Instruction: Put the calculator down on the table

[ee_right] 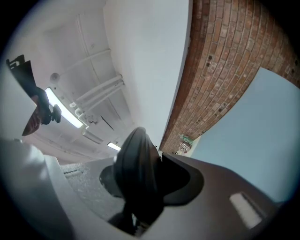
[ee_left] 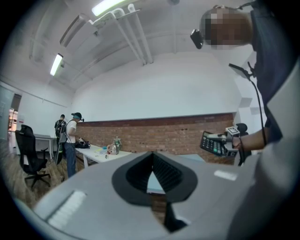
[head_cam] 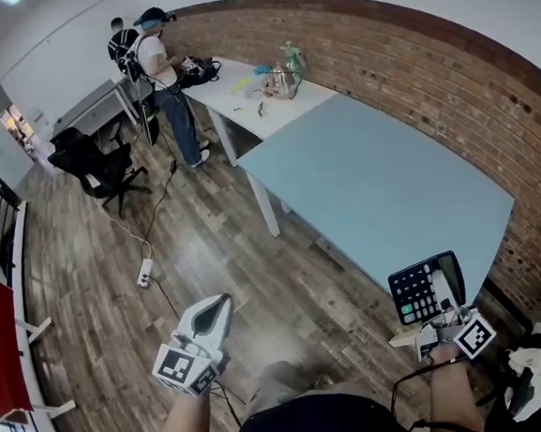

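Observation:
A black calculator (head_cam: 413, 290) stands upright in the air off the near right corner of the light blue table (head_cam: 380, 182), keys facing me. My right gripper (head_cam: 441, 301) is shut on its lower edge. In the right gripper view the calculator (ee_right: 136, 173) shows edge-on as a dark shape between the jaws, with the table (ee_right: 262, 136) beyond. My left gripper (head_cam: 224, 304) hangs over the wooden floor to the left of the table, jaws together with nothing in them. In the left gripper view the jaws of the left gripper (ee_left: 152, 161) meet, and the calculator (ee_left: 213, 143) shows at right.
A brick wall (head_cam: 484, 69) runs behind the table. A white table (head_cam: 242, 105) with several small items adjoins its far end, and a person (head_cam: 159, 70) stands there. A black office chair (head_cam: 97, 164) and a power strip (head_cam: 145, 272) are on the floor at left.

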A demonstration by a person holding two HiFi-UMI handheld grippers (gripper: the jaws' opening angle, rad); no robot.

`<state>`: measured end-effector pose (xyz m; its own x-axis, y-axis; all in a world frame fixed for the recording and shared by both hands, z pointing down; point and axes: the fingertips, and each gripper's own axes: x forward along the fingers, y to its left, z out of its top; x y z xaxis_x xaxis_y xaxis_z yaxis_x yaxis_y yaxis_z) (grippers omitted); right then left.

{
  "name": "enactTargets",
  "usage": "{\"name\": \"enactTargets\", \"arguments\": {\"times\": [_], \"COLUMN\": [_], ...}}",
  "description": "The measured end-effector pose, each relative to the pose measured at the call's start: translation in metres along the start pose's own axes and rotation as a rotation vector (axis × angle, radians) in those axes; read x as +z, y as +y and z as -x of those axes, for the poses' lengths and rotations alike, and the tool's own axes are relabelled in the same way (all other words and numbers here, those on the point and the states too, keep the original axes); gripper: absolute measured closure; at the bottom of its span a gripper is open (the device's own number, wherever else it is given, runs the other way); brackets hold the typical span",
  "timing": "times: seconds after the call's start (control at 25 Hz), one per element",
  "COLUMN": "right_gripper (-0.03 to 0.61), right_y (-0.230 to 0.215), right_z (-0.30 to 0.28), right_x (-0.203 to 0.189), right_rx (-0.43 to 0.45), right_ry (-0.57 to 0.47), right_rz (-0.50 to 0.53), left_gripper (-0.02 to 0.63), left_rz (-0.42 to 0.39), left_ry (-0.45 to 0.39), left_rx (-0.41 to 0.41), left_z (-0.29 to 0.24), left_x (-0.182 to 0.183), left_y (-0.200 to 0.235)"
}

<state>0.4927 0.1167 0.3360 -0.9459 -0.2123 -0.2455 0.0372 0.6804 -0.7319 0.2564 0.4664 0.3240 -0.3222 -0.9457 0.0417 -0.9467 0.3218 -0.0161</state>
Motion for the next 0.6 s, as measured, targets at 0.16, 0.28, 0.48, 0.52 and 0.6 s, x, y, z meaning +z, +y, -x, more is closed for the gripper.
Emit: {"name": "enactTargets", "arguments": {"times": [0.16, 0.28, 0.48, 0.52, 0.6], "right_gripper": [0.446, 0.446, 0.446, 0.446, 0.446], "right_y": [-0.012, -0.014, -0.019, -0.021, -0.024], "right_z": [-0.010, -0.025, -0.049, -0.053, -0.060], "right_x": [-0.006, -0.005, -0.016, -0.017, -0.016], "right_rx": [-0.032, -0.020, -0.047, -0.055, -0.071], "right_ry": [0.020, -0.002, 0.009, 0.012, 0.003], "right_rz": [-0.022, -0.038, -0.043, -0.042, -0.041], "left_gripper": [0.611, 0.612, 0.612, 0.612, 0.612], "left_rz": [-0.009, -0.010, 0.009, 0.014, 0.017], "left_ry": [0.033, 0.012, 0.015, 0.013, 0.011], "left_rx": [0.026, 0.031, 0.007, -0.004, -0.035], "left_z": [0.003, -0.005, -0.035, -0.043, -0.060], "left_x": [-0.004, 0.001, 0.001, 0.001, 0.001], "left_y": [0.016, 0.033, 0.059, 0.064, 0.070]}}
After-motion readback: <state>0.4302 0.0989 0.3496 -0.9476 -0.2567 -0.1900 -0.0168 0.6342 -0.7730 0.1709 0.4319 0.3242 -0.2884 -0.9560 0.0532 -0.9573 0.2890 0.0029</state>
